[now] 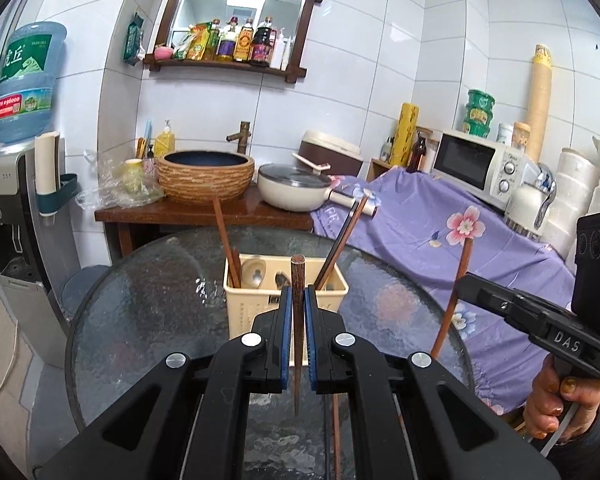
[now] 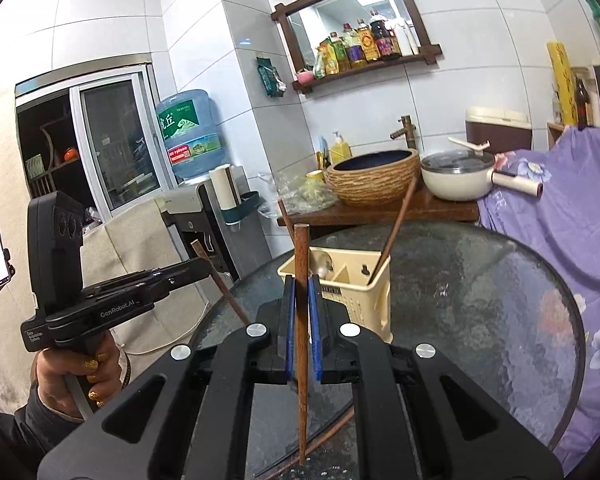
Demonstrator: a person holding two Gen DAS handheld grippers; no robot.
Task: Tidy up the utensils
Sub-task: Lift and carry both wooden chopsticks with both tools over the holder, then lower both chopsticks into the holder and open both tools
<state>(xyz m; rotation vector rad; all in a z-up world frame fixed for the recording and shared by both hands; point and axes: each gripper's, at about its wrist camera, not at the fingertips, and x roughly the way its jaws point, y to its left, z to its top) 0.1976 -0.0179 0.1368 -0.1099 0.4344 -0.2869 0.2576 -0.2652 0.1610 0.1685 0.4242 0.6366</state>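
My left gripper (image 1: 298,292) is shut on a dark brown chopstick (image 1: 298,272) that stands upright between its blue pads. Just beyond it a cream utensil holder (image 1: 244,308) stands on the round glass table (image 1: 140,300), with two chopsticks (image 1: 224,236) and spoons (image 1: 256,270) in it. My right gripper (image 2: 300,280) is shut on a reddish chopstick (image 2: 301,248), also upright, near the holder (image 2: 364,304). Each view shows the other gripper from the side: the right gripper (image 1: 462,280) and the left gripper (image 2: 206,266). One more chopstick (image 2: 332,430) lies on the glass below the grippers.
Behind the table, a wooden stand (image 1: 204,212) carries a woven basin (image 1: 206,176) and a white pan (image 1: 292,188). A purple floral cloth (image 1: 440,240) covers the counter on the right, under a microwave (image 1: 476,164). A water dispenser (image 1: 8,216) stands at the left.
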